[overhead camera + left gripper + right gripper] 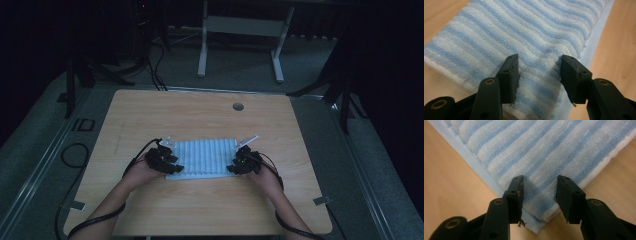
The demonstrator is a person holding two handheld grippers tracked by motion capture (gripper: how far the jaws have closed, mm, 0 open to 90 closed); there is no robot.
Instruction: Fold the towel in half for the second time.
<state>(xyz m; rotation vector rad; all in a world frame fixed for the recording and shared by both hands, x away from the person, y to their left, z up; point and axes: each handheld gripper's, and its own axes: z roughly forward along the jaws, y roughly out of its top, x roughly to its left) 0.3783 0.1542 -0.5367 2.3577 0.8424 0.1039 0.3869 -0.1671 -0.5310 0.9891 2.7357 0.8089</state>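
A blue-and-white striped towel [205, 157] lies flat and already doubled on the wooden bench [200, 115], slightly toward six o'clock of the bench's centre; the stacked layers show at its corner in the right gripper view [541, 216]. Judged from this, at least one fold is done and a further fold is being set up, with neither near corner yet seized. The left gripper [537, 75] sits over the towel's corner at seven o'clock, its fingers [510, 75] apart and straddling the striped pile just inside the plain hem, resting on or just above the cloth; contact cannot be confirmed. The right gripper [539, 195] is over the corner at five o'clock, its fingers [570, 197] likewise apart with the corner between them, nothing clamped. In the high view both forearms enter from six o'clock and angle inward, the left gripper [161, 160] and right gripper [244, 161] mirroring each other at the towel's two near corners, pointed toward twelve o'clock. What remains, as a judgement: closing on both corners, lifting and carrying them over to the far edge.
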